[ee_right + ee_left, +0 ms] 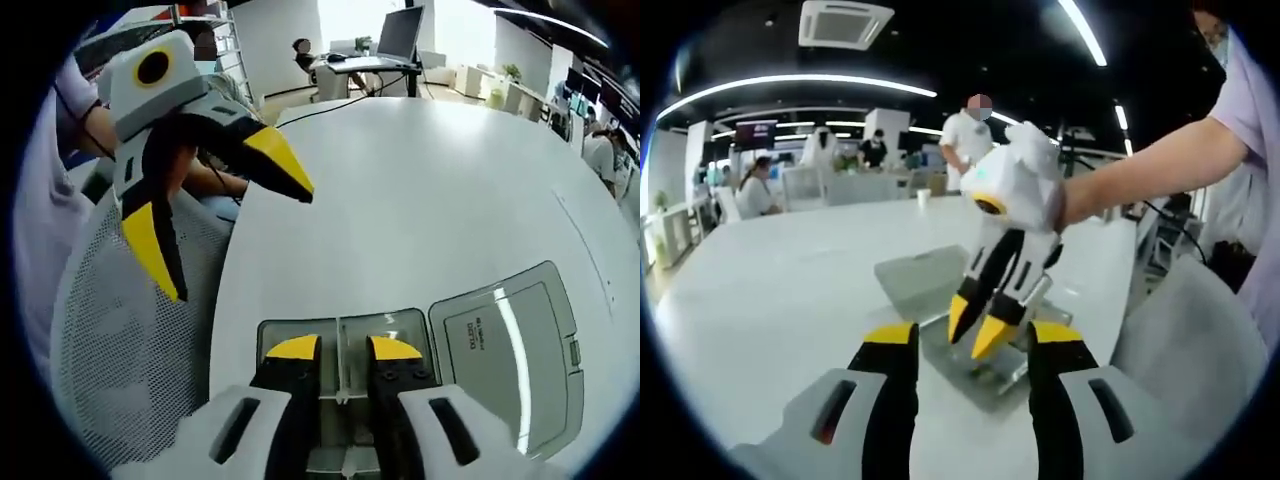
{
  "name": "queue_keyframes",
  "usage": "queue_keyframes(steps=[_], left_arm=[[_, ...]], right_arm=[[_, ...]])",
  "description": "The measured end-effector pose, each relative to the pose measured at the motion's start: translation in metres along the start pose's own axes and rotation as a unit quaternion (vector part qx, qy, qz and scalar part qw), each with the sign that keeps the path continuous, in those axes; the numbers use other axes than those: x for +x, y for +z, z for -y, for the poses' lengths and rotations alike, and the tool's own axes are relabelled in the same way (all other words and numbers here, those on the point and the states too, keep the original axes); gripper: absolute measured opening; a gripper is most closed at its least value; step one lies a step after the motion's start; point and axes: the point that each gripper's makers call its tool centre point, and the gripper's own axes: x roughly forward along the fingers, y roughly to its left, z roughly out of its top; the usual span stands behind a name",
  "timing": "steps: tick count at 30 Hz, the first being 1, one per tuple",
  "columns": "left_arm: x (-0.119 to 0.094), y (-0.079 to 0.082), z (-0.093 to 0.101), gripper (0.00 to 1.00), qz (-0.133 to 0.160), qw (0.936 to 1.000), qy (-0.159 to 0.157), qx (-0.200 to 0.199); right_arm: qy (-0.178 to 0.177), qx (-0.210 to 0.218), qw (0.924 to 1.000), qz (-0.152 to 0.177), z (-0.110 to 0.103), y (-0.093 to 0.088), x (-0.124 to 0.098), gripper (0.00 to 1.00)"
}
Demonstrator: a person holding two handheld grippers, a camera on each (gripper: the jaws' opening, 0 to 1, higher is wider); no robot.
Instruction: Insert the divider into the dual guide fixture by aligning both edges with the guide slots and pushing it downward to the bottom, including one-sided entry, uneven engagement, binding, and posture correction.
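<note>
A wide white table [790,280] spreads ahead of the jaws under a dark ceiling with curved light strips [800,85] and an air vent [845,22]. A mesh chair [130,340] stands left of the right jaws. Desks with monitors [405,35] lie far beyond.

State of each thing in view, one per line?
left hand-held gripper: open, empty, above the table
right hand-held gripper: shut on divider
divider: upright, standing in the fixture
dual guide fixture: flat on the table
grey lid: flat beside fixture
</note>
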Motion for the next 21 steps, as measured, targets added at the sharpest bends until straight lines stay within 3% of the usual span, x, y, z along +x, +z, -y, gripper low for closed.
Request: queue_keyframes(steps=[8,9,13,18,21], left_arm=[[-0.001,0.001,-0.002,0.44,0.004,1.0,0.002,-0.004],[-0.001,0.001,-0.002,0.45,0.005,1.0,0.002,-0.004],[0.0,0.0,0.0,0.47,0.002,1.0,-0.004,-0.003],[0.002,0.0,0.003,0.52,0.001,0.9999,-0.011,-0.008],[0.002,0.001,0.005,0.52,0.006,0.9998,-0.015,-0.007]], right_arm=[[-0.023,0.021,0.9976,0.062,0.0,0.017,-0.02,0.18],[-0.031,0.028,0.9956,0.084,0.002,0.023,-0.025,0.2],[-0.043,0.054,0.9906,0.118,0.004,0.027,-0.039,0.23],[-0.066,0.083,0.9805,0.166,0.007,0.03,-0.061,0.24],[-0.081,0.107,0.97,0.202,0.008,0.032,-0.078,0.26]])
